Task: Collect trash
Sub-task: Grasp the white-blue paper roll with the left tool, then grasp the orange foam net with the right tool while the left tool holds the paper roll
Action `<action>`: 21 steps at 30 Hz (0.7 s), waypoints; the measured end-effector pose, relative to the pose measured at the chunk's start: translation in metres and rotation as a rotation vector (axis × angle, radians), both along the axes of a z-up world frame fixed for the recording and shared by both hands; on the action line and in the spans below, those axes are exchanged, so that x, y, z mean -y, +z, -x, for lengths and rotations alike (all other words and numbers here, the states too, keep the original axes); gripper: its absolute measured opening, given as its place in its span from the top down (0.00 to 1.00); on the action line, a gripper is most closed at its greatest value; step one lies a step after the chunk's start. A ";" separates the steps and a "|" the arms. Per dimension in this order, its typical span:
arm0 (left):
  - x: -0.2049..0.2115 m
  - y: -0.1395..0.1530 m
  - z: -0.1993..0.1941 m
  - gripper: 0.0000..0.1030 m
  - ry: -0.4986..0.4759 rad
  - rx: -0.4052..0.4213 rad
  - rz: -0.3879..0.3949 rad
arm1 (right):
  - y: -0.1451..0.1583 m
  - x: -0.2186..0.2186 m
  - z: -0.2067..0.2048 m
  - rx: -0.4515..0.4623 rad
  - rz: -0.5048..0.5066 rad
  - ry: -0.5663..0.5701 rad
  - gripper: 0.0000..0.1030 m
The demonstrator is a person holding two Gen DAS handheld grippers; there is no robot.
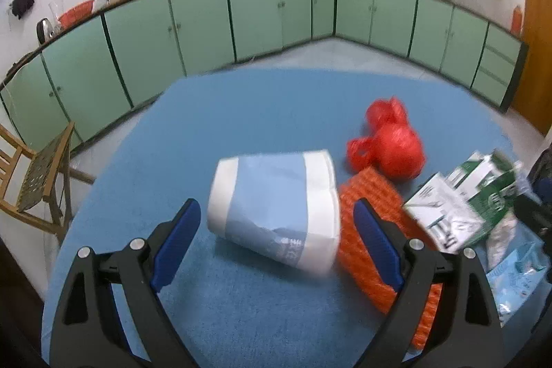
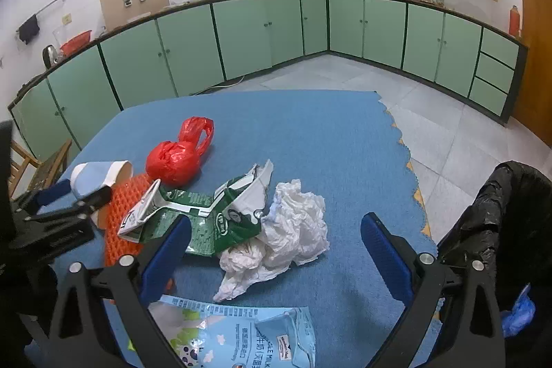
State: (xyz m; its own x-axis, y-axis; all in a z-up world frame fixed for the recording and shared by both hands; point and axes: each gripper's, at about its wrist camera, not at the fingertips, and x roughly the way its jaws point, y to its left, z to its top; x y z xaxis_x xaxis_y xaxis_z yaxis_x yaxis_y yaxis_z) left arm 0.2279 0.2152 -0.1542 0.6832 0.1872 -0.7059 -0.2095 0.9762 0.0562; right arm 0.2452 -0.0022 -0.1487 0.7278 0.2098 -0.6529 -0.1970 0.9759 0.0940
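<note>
The left gripper [image 1: 276,223] is opening its jaws around the paper cup [image 1: 276,209] lying on the blue table [image 1: 262,106], while the right gripper [image 2: 276,244] stands spread above the crumpled tissue [image 2: 286,230].

1. Paper cup [image 1: 274,212] lies on its side on the table [image 1: 241,112], to the left.
2. Mesh mat [image 1: 371,195] lies just right of the cup, touching it.
3. Knotted bag [image 2: 176,157] sits behind the mat.
4. Carton [image 2: 207,212] lies right of the mat, partly over it.
5. Crumpled tissue [image 2: 293,223] lies right of the carton, touching it.
6. Printed pouch [image 2: 248,330] lies nearest, before the tissue.
7. Bin bag [image 2: 496,223] stands off the table's right edge.
</note>
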 end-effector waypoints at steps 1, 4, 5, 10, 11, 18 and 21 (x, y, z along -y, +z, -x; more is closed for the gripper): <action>-0.002 -0.003 -0.003 0.15 0.005 -0.022 0.005 | 0.000 -0.001 0.000 0.000 -0.001 -0.001 0.06; -0.007 -0.004 -0.004 0.23 0.012 -0.034 0.029 | 0.000 0.000 0.000 -0.003 -0.002 0.002 0.06; -0.009 -0.004 -0.004 0.26 0.010 -0.031 0.042 | 0.000 0.000 -0.001 -0.004 -0.005 0.003 0.06; -0.014 0.003 0.005 0.27 0.029 0.018 0.051 | 0.005 -0.005 0.004 0.028 -0.010 0.017 0.06; -0.014 0.005 0.009 0.27 0.032 0.030 0.050 | 0.008 -0.007 0.006 0.042 -0.016 0.020 0.06; -0.021 0.021 0.028 0.27 0.064 0.070 0.037 | 0.029 -0.021 0.015 0.110 -0.030 0.052 0.06; -0.028 0.028 0.034 0.27 0.083 0.078 0.069 | 0.035 -0.031 0.018 0.121 -0.042 0.075 0.06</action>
